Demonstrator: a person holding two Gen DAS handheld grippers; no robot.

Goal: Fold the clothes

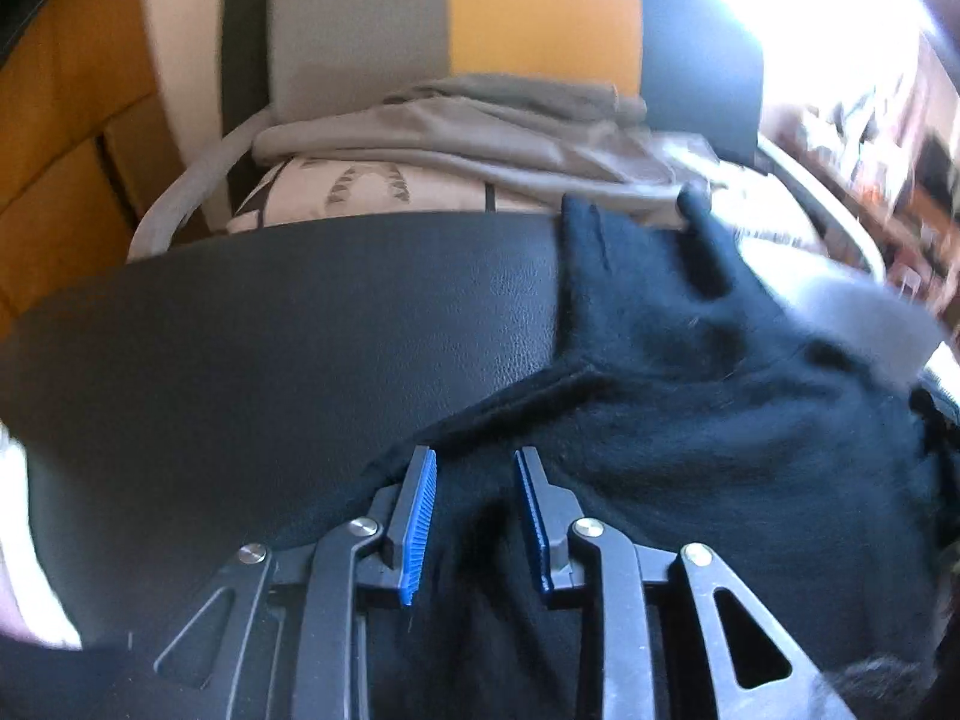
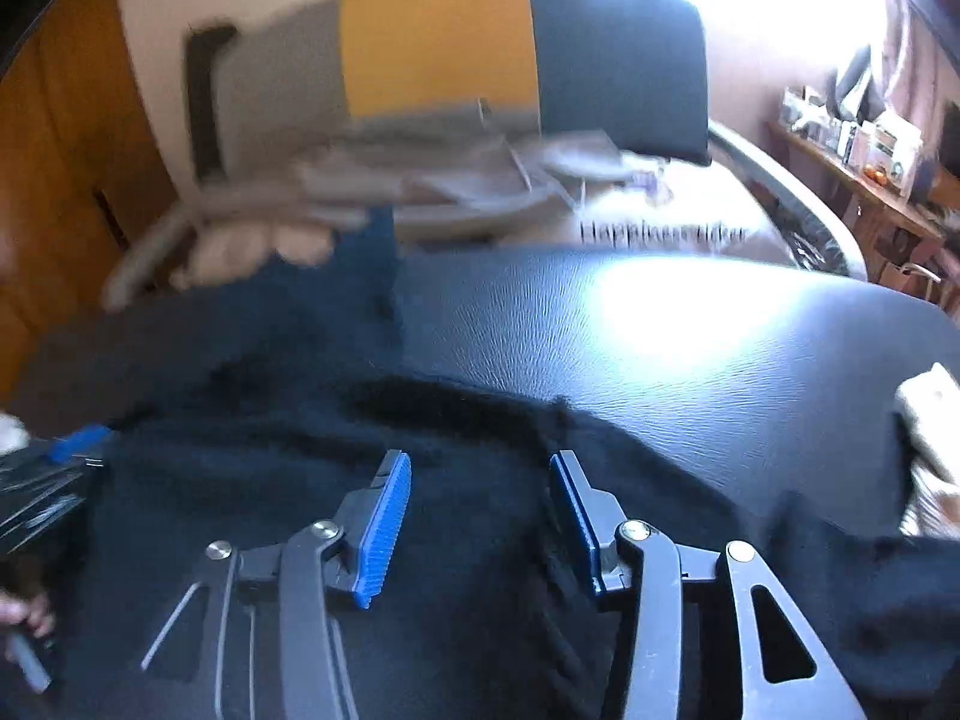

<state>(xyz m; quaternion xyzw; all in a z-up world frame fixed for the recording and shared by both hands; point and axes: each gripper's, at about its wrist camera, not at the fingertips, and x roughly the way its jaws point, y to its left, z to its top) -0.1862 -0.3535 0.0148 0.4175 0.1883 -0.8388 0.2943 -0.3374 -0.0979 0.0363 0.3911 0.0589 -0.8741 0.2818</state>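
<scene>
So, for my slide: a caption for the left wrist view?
Left gripper with fingers apart over a black garment on a dark padded surface.

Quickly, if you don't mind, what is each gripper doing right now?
Left gripper: jaws open over the black garment, gripping nothing.
Right gripper: jaws open wider over the same garment, gripping nothing.

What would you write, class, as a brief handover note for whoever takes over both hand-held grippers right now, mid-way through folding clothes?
Left hand-held gripper: open, over the black fleece garment, nothing pinched.
Right hand-held gripper: open, over the same garment, nothing pinched.
Garment lies rumpled on the black leather-look surface. Folded grey clothes sit beyond it.
Done: no clear fold visible on the black garment.
Left: grasp its edges, flatten, fold.
</scene>
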